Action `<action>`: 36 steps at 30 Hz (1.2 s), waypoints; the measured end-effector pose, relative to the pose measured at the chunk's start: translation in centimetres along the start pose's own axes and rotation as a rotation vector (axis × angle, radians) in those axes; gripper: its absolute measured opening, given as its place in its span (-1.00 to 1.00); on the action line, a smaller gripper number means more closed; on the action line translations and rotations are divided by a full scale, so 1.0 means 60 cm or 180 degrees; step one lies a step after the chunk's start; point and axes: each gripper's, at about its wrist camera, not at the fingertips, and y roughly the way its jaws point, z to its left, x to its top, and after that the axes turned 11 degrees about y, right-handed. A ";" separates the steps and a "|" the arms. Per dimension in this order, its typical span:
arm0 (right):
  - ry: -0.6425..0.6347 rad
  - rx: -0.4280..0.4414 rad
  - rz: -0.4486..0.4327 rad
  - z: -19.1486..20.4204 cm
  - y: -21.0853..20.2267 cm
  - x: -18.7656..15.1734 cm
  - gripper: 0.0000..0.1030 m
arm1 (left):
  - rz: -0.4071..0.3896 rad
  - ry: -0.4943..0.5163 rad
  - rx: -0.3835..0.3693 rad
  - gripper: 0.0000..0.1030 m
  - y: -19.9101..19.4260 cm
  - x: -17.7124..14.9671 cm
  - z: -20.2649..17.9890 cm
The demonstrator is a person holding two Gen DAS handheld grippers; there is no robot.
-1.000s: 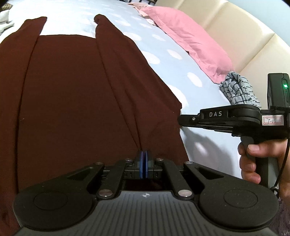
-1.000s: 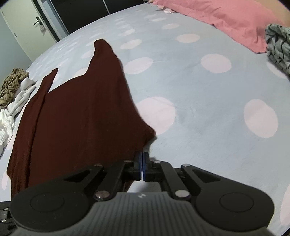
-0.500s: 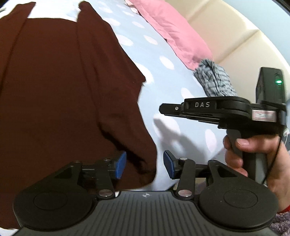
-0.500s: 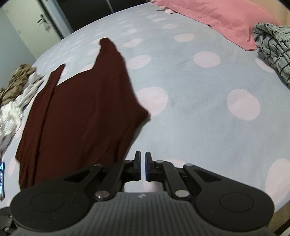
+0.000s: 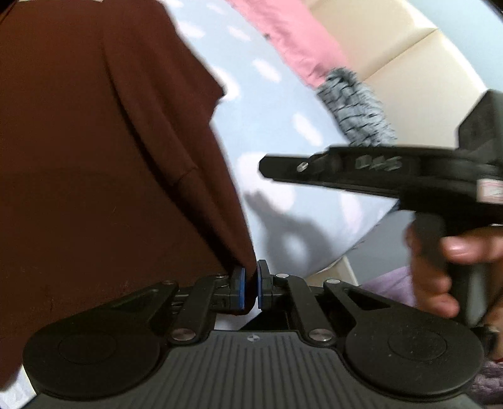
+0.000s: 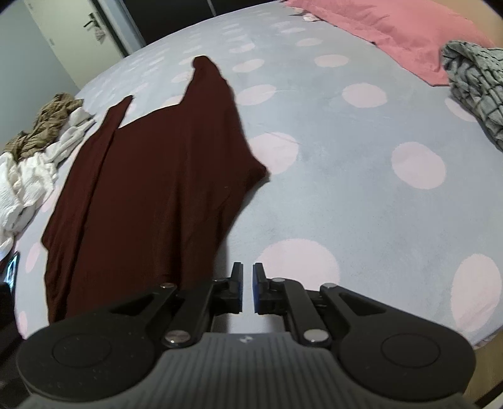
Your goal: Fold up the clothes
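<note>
A dark maroon garment (image 6: pixel 157 176) lies spread on the blue polka-dot bed (image 6: pixel 361 176), sleeves folded inward. In the left wrist view it (image 5: pixel 103 151) fills the left half. My left gripper (image 5: pixel 250 288) has its blue pads a narrow gap apart around the garment's near right corner; whether they pinch the cloth is unclear. My right gripper (image 6: pixel 247 288) is slightly open and empty, above the bed just right of the garment's near edge. It also shows in the left wrist view (image 5: pixel 361 170), held by a hand.
A pink pillow (image 6: pixel 393 28) lies at the far right. A grey checked garment (image 6: pixel 478 85) sits beside it. A pile of white and brown clothes (image 6: pixel 34 148) lies at the left. The bed's near edge (image 5: pixel 345 251) is close to both grippers.
Both grippers let go of the garment's near hem and pulled back. The left gripper opened wide, then narrowed around the near right corner. The right gripper opened a little and shifted right.
</note>
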 end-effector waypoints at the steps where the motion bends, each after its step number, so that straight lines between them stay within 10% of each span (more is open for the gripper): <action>1: -0.0022 0.0041 0.0026 0.003 0.001 -0.002 -0.76 | 0.0009 -0.0056 -0.0011 -0.91 0.002 -0.004 0.005; 4: -0.0091 0.0185 0.0109 0.016 0.007 -0.013 -0.43 | 0.0002 -0.0092 0.0009 -0.91 -0.004 -0.002 0.004; 10: -0.0376 0.0086 0.0254 0.044 0.036 -0.034 -0.42 | 0.0009 -0.0066 0.0100 -0.88 -0.010 -0.001 0.000; 21: -0.0567 -0.0126 0.0407 0.048 0.044 -0.046 -0.41 | 0.0005 0.0184 0.0379 -0.19 -0.054 -0.016 -0.007; 36: -0.1083 -0.0090 -0.0122 0.151 0.015 -0.027 -0.33 | -0.0380 0.0158 0.1166 -0.18 -0.179 0.003 0.047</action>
